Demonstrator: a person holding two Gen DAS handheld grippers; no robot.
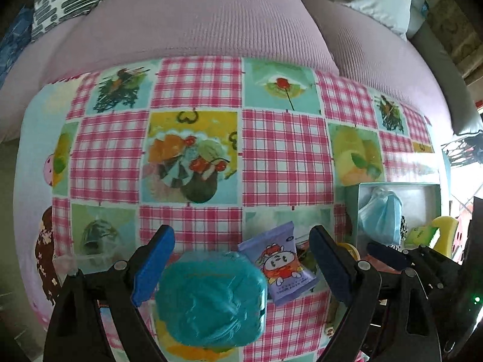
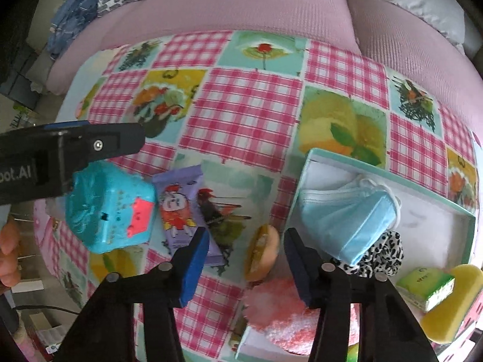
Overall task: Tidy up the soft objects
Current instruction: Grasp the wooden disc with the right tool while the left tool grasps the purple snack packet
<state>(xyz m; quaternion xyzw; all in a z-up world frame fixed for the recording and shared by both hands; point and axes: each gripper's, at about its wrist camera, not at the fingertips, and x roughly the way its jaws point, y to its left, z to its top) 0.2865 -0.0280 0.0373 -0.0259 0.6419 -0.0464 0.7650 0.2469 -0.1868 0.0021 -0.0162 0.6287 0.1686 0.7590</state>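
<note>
A teal wrapped soft block [image 1: 211, 298] lies on the patchwork tablecloth between the wide-open jaws of my left gripper [image 1: 241, 267]; neither pad presses on it. Beside it lies a purple cartoon snack packet [image 1: 280, 262]. In the right wrist view my right gripper [image 2: 246, 267] hangs half open over a tan bun-shaped squishy [image 2: 261, 253], with its pads clear of it. A pink fluffy puff [image 2: 280, 313] lies just under its right finger. A blue face mask [image 2: 347, 214] rests in the white box with a teal rim [image 2: 389, 175].
A leopard-print scrunchie [image 2: 383, 253], a green tissue pack [image 2: 425, 286] and a yellow sponge [image 2: 455, 301] lie by the box's near corner. A second teal-edged tray [image 2: 243, 344] sits under the puff. A pink sofa [image 2: 256, 3] with cushions stands behind the table. A person's hand [image 2: 9, 247] shows at the left.
</note>
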